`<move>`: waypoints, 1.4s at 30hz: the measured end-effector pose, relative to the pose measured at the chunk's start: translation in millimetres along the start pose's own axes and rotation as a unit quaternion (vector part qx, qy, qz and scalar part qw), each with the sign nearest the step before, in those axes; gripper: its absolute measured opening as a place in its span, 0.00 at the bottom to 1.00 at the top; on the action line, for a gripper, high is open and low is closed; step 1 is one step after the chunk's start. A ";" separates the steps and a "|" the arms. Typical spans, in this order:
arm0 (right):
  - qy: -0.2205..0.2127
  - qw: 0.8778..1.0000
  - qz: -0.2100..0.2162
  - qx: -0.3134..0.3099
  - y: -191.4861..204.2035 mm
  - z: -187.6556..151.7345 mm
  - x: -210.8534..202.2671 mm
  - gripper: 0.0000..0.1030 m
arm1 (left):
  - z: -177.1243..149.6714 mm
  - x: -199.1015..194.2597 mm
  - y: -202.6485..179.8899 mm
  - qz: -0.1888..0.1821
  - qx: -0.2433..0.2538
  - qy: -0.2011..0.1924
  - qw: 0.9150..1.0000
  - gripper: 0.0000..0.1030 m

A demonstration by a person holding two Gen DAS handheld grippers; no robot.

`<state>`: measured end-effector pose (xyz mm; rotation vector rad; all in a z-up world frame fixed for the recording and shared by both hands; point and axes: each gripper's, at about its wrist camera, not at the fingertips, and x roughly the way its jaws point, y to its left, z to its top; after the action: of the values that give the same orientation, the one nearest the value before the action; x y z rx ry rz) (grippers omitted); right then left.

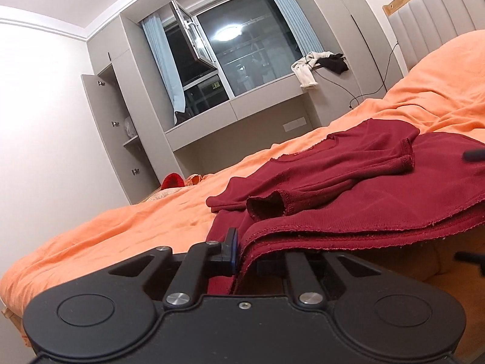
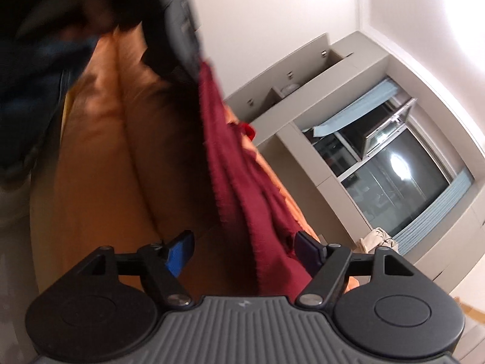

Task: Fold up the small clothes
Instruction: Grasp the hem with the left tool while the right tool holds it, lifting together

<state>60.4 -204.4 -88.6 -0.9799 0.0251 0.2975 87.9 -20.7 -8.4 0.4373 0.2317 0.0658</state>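
Note:
A dark red long-sleeved top (image 1: 348, 182) lies on the orange bed cover (image 1: 121, 227), sleeves folded across its body. My left gripper (image 1: 247, 254) is shut on the top's near hem, which drapes over its fingers and is lifted off the bed. In the right wrist view the same red top (image 2: 242, 188) hangs as a raised edge between the fingers. My right gripper (image 2: 245, 248) is open, its blue pad (image 2: 180, 253) on the left and the other pad (image 2: 307, 250) on the right of the hem, not pinching it.
An open window (image 1: 236, 48) with blue curtains and a sill holding white and black clothes (image 1: 318, 63) is beyond the bed. An open cupboard door (image 1: 103, 127) stands left. A padded headboard (image 1: 436, 15) is at right. A small red item (image 1: 172, 180) lies at the bed's far edge.

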 end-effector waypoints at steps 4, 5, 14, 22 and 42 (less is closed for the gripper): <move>0.026 0.999 -0.034 0.015 -8.2 -1.8 11.8 0.57 | -0.7 0.2 0.0 0.002 0.001 -0.003 1.000 0.14; 0.030 0.998 -0.046 0.030 -14.6 -3.5 9.5 0.54 | -1.5 0.1 1.2 0.006 0.003 -0.003 1.000 0.16; 0.065 0.991 -0.113 0.038 -24.6 -29.1 -15.8 0.34 | -5.6 10.1 2.2 0.034 0.027 0.042 0.998 0.49; 0.060 0.984 -0.150 0.070 -34.0 -16.6 -30.3 0.05 | -5.1 -10.9 4.6 0.025 0.038 0.011 0.999 0.05; -0.036 0.957 -0.180 0.223 -139.6 9.1 -140.6 0.05 | 57.9 -143.0 54.7 -0.017 0.008 -0.170 0.985 0.07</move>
<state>-39.2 -302.8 51.9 -0.5085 -0.1468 -0.0134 -38.1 -11.2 95.7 0.4524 -0.0965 -0.0444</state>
